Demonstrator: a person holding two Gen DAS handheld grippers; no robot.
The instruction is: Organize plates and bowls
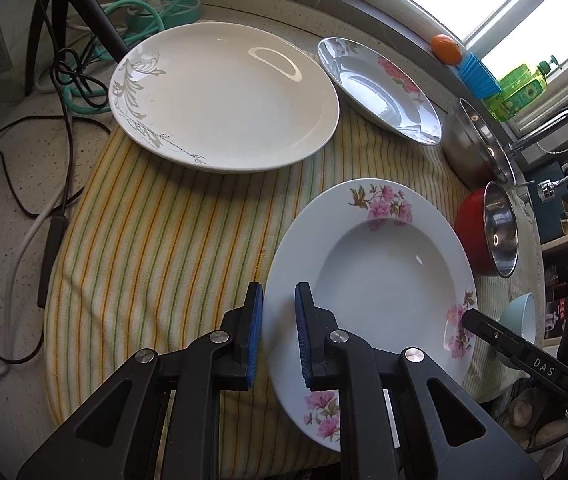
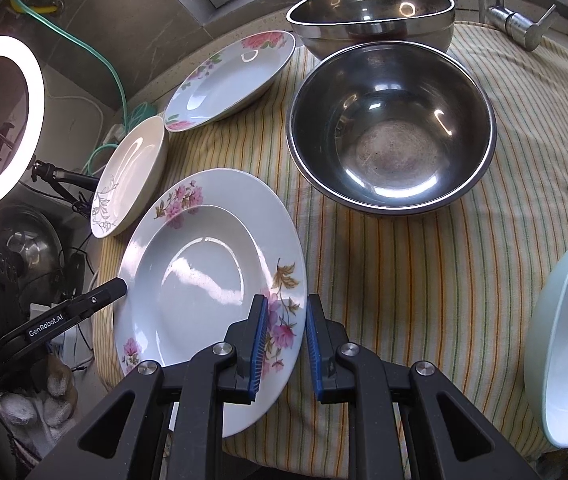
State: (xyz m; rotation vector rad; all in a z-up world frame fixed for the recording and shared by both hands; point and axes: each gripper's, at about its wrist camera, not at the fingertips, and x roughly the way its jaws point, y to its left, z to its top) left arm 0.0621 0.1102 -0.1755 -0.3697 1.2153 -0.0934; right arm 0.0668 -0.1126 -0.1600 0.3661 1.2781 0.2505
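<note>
Both grippers, left and right, pinch the floral plate's opposite rims.

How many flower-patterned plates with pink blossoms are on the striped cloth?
2: the near pink-flowered plate, its rim between the fingers of both grippers, and the far pink-flowered plate, beside the steel bowls. None seems hidden.

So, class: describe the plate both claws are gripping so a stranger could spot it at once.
Start at the striped cloth on the counter. At its near edge lies a deep white plate, gripped at opposite rims. Unlike the other pink-flowered plate by the wall, it is nearest the viewer.
</note>
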